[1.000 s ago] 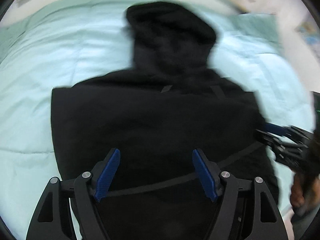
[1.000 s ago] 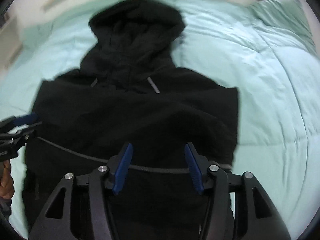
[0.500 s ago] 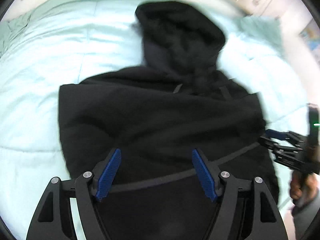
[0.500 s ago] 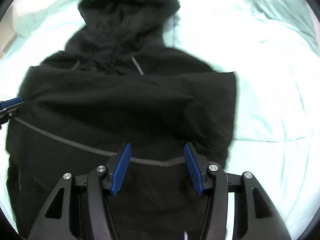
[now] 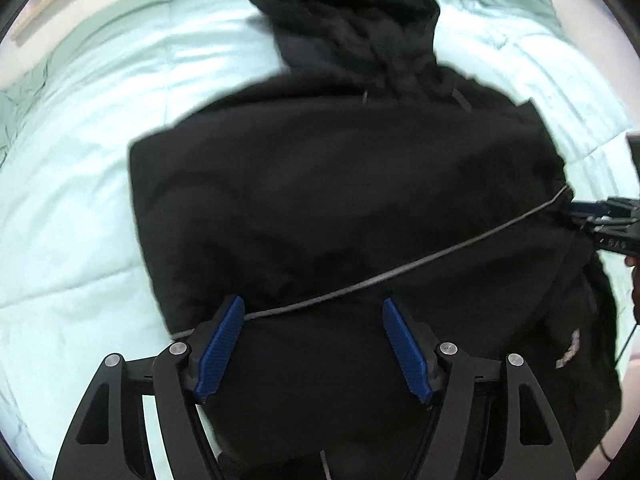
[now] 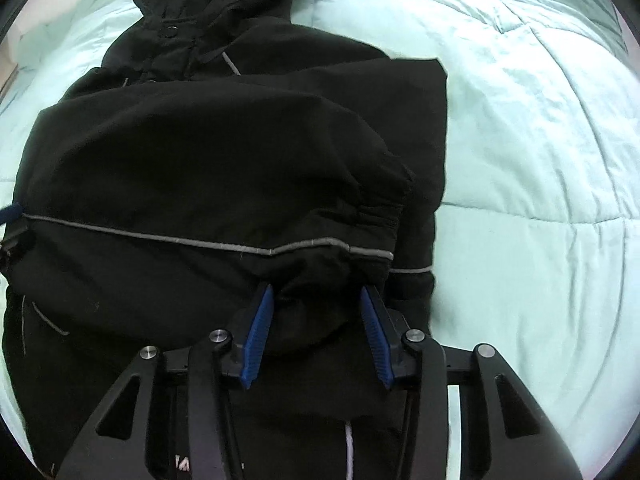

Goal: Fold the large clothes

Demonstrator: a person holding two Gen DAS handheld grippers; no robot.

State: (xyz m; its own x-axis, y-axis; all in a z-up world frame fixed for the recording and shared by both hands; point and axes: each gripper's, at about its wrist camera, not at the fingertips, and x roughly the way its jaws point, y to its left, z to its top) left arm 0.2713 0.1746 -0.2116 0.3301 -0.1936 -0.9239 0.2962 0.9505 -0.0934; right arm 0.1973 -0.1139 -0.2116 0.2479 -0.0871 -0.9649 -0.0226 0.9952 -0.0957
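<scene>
Left hand-held gripper (image 5: 312, 344): jaws spread wide, nothing pinched, blue pads (image 5: 218, 354) hovering over the lower part of the black hooded jacket (image 5: 340, 200). Grey reflective stripe (image 5: 400, 272) running from just ahead of the left pad, diagonally up and away to the right, ending at the right hand-held gripper (image 5: 592, 216), seen at the far right edge against the jacket's side. Contact there too blurred to confirm.

Right hand-held gripper (image 6: 316, 332): jaws parted, a bunched fold of black fabric sitting between the pads (image 6: 258, 336); cannot tell if actually clamped or just straddled. Gathered elastic cuff (image 6: 384, 208) just ahead and slightly right. Same stripe (image 6: 160, 236) crossing ahead of the pads, running left to the left gripper's blue tip at the frame edge.

Jacket lying on a pale mint quilted bed (image 6: 540, 160), hood (image 5: 340, 4) at the far end from both grippers, sleeve folded across the body. Bed surface showing left, right and beyond the jacket.
</scene>
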